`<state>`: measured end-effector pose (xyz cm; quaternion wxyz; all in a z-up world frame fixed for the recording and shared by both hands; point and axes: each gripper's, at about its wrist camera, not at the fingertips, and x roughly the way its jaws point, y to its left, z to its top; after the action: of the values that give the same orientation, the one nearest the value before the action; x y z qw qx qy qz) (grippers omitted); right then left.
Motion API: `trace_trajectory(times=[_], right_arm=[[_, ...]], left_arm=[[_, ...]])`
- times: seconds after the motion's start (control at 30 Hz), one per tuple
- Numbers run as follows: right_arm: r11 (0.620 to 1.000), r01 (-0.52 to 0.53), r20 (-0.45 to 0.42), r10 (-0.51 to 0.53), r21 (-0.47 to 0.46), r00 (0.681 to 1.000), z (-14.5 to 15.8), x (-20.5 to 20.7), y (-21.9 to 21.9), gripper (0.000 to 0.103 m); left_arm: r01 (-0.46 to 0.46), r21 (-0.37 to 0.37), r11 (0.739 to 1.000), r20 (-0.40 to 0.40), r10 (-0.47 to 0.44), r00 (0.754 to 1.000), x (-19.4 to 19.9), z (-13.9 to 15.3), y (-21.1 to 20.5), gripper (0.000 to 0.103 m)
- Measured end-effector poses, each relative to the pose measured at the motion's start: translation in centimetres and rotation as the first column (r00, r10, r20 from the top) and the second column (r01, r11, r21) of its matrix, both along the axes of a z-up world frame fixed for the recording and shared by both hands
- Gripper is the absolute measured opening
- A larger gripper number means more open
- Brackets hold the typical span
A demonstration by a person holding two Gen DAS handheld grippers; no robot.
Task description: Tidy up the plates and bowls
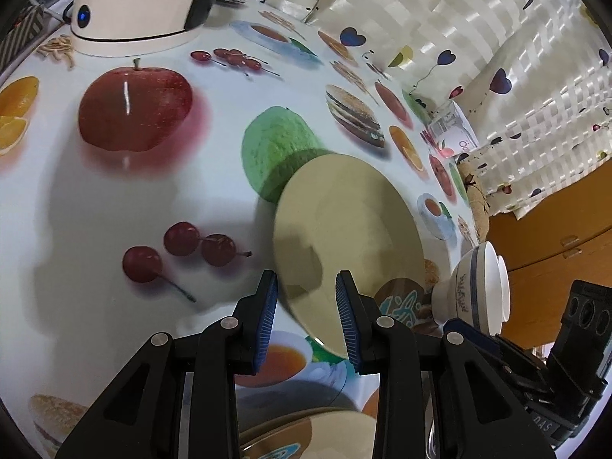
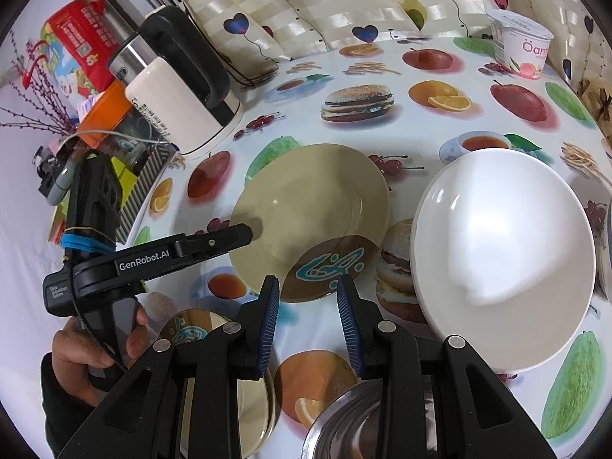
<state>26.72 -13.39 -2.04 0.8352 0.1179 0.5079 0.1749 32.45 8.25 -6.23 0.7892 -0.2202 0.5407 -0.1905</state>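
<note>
Left gripper (image 1: pixel 306 317): jaws standing apart, nothing between the pads, hovering over the near-left rim of the beige plate (image 1: pixel 348 237). From the right wrist view its tip is lying over that plate's left edge (image 2: pixel 244 231); whether it is touching, cannot tell. Judging it is lining up for a rim grasp, since a flat plate offers no other hold.

Right gripper (image 2: pixel 308 323): jaws also apart and empty, pointing at the small brown plate with blue pattern (image 2: pixel 331 267). That plate is sitting just ahead of the fingertips, its far edge overlapping the beige plate's near rim, so it looks half stacked already, or waiting to be.

Outward: large white plate (image 2: pixel 501 260) is lying to the right of both, close beside the brown one but apart from it. A second patterned plate (image 2: pixel 199 329) is showing below the right gripper's left finger, and a steel bowl (image 2: pixel 344 424) is sitting at the bottom edge under the gripper body. In the left view a white bowl with blue band (image 1: pixel 478 287) is sitting beyond the beige plate's right side, near the tabletop (image 1: pixel 114 199) edge.

Kettle (image 2: pixel 179 88) and yoghurt cup (image 2: pixel 522 46) are standing well back, clear of the work. Sorting is looking early: dishes spread out rather than gathered.
</note>
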Motion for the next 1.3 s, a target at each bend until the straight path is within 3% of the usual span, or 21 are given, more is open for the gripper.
trace_trajectory(times=[0.07,0.17,0.77,1.3], right_arm=[[1.0,0.002,0.0,-0.002,0.0,1.0,0.0,0.0,0.0,0.031],[1.0,0.001,-0.001,-0.001,0.001,1.0,0.0,0.0,-0.1,0.031],[0.999,-0.016,-0.004,0.016,-0.028,1.0,0.0,1.2,1.1,0.031],[0.994,-0.041,-0.083,0.033,-0.098,0.996,-2.7,4.3,4.8,0.031]], left_arm=[[0.003,0.023,1.0,0.002,-0.003,1.0,0.1,0.1,-0.4,0.031],[-0.005,0.063,0.998,-0.003,0.005,1.0,0.2,0.1,-0.4,0.02],[-0.047,0.095,0.994,0.016,0.046,0.999,-1.0,0.2,3.7,0.019],[-0.065,0.082,0.995,0.017,0.064,0.998,-2.2,0.1,6.1,0.019]])
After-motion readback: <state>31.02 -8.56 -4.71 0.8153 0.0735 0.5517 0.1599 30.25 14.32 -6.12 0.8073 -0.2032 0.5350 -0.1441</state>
